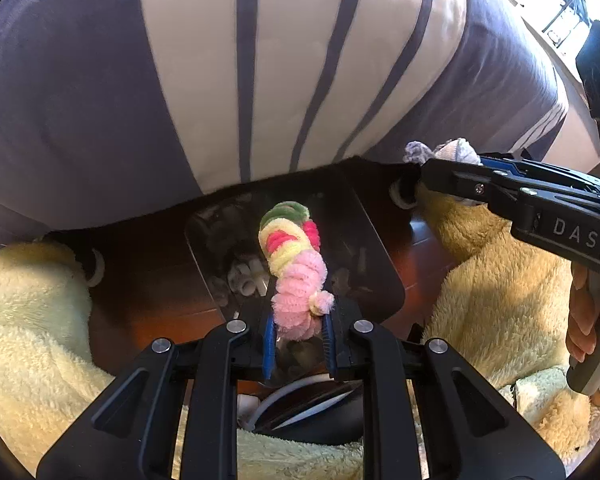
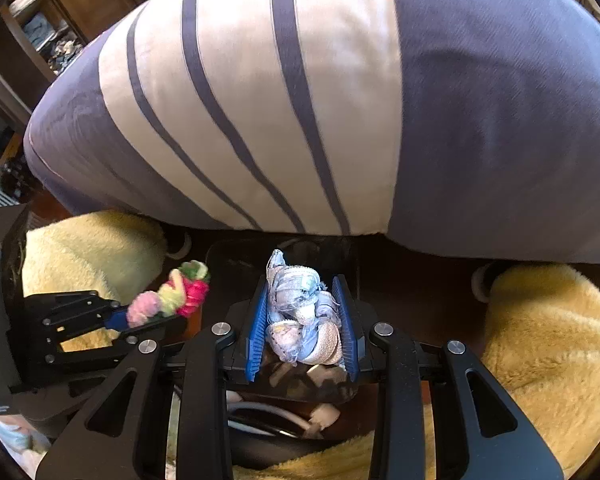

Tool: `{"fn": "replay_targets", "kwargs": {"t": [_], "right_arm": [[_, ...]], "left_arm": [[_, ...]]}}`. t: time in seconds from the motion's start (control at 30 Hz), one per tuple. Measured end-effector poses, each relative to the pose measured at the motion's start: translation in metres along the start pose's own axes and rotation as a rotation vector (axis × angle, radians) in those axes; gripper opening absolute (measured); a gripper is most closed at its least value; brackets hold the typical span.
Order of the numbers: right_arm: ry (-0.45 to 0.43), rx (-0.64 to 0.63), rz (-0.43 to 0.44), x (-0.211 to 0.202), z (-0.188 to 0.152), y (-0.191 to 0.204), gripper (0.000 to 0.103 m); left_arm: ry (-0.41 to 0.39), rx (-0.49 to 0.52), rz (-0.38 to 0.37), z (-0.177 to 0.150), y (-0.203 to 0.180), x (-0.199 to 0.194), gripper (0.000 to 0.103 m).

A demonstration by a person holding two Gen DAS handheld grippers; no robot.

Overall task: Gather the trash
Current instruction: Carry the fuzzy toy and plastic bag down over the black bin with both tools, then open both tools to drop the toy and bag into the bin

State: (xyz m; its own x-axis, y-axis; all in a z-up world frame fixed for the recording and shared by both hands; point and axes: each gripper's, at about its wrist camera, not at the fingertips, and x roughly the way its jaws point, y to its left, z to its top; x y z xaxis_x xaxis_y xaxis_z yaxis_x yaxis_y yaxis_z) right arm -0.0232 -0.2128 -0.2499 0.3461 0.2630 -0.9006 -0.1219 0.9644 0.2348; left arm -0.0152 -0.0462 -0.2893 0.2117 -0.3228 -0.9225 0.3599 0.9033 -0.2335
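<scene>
**Both grippers loaded, poised over the bin**

Shown together, the two wrist views catch the carrying step of trash collection, just short of the drop. The left gripper (image 1: 299,334) is clenched on a coiled bundle of fuzzy pipe cleaners (image 1: 296,268), pink nearest the pads, then yellow, red and green at the far tip. The right gripper (image 2: 303,328) grasps a crumpled wad of pale blue-grey scrap (image 2: 300,308), which fills the gap between its blue pads (image 2: 258,332). Both tools point steeply downward.

Below and beyond the fingertips stands a dark, glossy trash bin (image 1: 380,264), its mouth open; pale bits of earlier refuse (image 1: 248,276) lie inside. The bin sits on a reddish wooden floor (image 1: 156,288), flanked left and right by cream plush fabric (image 1: 32,320). A large striped cushion (image 1: 260,80), slate and off-white, fills the far side of both views. In the left view the person's hand (image 1: 588,320) is seen at the right, wrapped round the right tool's handle.

Judged from this, each piece hangs over or near the bin's mouth. The next move calls for keeping both loads centred above the opening, then spreading the jaws so the fuzzy bundle and the wad fall clear, neither snagging on a pad.
</scene>
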Motion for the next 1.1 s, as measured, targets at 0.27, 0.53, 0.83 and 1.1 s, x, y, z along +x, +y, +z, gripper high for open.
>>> {"fn": "replay_targets", "kwargs": {"t": [0.27,0.53,0.83,1.1], "right_arm": [[0.068,-0.012,0.020,0.021,-0.002,0.008,0.032],[0.079,-0.016,0.028,0.028,-0.002,0.014,0.035],[0.058,0.016,0.017,0.021,0.001,0.007,0.049],[0.034,0.035,-0.016,0.013,0.003,-0.001,0.075]], "left_arm": [[0.009,-0.011,-0.008,0.002,0.002,0.004,0.017],[0.011,-0.024,-0.003,0.002,0.005,0.004,0.019],[0.003,-0.039,0.028,0.003,0.007,0.000,0.046],[-0.025,-0.039,0.073,0.004,0.010,-0.009,0.074]]}}
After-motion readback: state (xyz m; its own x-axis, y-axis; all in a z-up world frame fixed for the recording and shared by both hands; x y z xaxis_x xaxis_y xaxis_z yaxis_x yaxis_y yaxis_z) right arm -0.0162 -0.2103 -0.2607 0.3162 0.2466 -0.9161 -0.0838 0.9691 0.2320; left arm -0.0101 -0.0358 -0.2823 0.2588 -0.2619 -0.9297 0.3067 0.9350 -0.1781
